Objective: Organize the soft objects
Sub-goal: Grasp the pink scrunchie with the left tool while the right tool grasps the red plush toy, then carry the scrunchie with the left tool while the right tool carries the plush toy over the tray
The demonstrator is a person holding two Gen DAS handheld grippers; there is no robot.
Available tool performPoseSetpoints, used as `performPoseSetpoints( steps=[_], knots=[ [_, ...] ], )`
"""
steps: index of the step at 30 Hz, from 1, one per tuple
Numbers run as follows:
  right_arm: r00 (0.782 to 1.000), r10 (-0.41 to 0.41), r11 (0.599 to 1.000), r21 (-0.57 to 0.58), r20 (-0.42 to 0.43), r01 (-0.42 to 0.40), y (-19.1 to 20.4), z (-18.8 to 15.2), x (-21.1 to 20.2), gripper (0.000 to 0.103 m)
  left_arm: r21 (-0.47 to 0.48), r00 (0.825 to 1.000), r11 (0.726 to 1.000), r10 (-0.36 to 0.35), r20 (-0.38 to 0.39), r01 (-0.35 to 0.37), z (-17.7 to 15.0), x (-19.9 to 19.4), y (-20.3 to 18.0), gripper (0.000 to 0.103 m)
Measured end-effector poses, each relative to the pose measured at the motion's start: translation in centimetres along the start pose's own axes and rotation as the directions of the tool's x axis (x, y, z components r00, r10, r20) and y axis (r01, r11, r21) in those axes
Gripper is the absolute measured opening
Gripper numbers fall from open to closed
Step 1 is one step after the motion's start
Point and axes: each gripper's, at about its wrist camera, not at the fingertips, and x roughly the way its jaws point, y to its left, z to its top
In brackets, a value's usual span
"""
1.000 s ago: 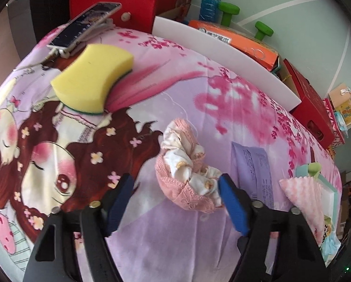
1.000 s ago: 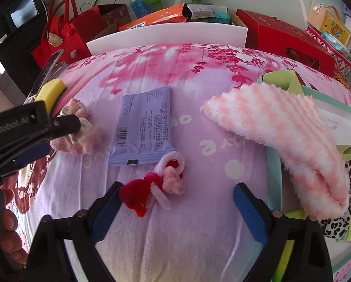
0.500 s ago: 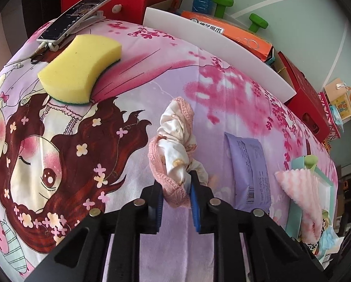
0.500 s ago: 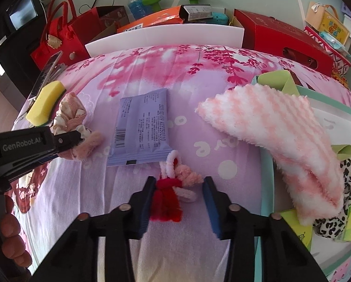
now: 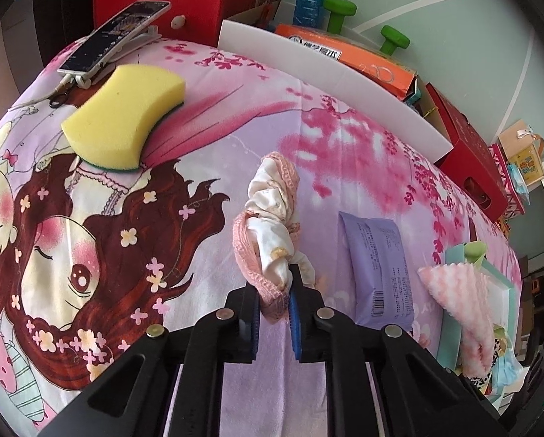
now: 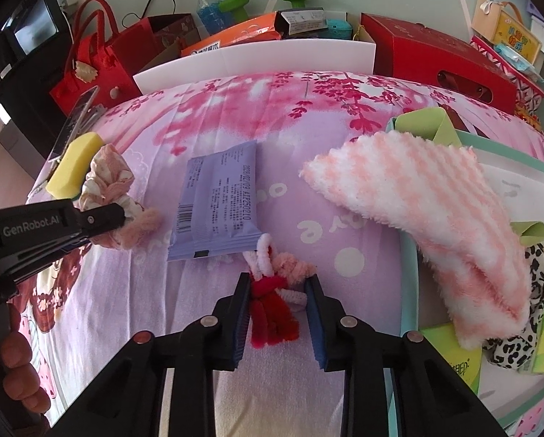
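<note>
The left gripper (image 5: 274, 302) is closing its jaws on a pink and cream scrunchie (image 5: 268, 233), whose near loop is pinched between the blue pads while the rest stands up off the cartoon-print sheet (image 5: 206, 153) covering the surface. The right gripper (image 6: 278, 304) is closing too, with a red and pink pipe-cleaner figure (image 6: 272, 298) squeezed between its pads, lying on the sheet toward the near edge. A lilac sealed packet (image 6: 215, 205) lies flat just beyond the figure, between the two grippers. Toward the far left corner sit a yellow sponge (image 5: 124, 116) and a phone (image 5: 115, 36) on a stand. At the right edge stands a shallow mint-rimmed box (image 6: 408, 291); a pink-and-white striped fluffy sock (image 6: 428, 218) hangs over its left rim, partly inside and partly on the sheet. Inside the box lie a leopard-print soft item (image 6: 515, 342) and green packets (image 6: 461, 367), pressed against the sock's lower end.
</note>
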Motion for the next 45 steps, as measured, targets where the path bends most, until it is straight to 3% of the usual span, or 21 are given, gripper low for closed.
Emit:
performPoseSetpoints(
  steps=[21,34,45],
  knots=[
    [0.989,0.018,1.0,0.019,0.144,-0.021,-1.0,0.9,-6.0,0.03,0.038,0.988,0.998,-0.052,0.148,0.047,-0.2,-6.0,-1.2,0.013],
    [0.976,0.066,0.997,0.027,0.205,-0.073,-1.2,1.0,-8.3,0.03,0.052,0.986,0.997,-0.06,0.156,0.053,-0.4,-6.8,-1.9,0.013],
    [0.966,0.06,0.996,0.041,0.251,-0.073,-1.7,1.0,-9.9,0.03,0.059,0.983,0.997,-0.067,0.173,0.057,-0.5,-7.7,-2.1,0.013]
  ],
)
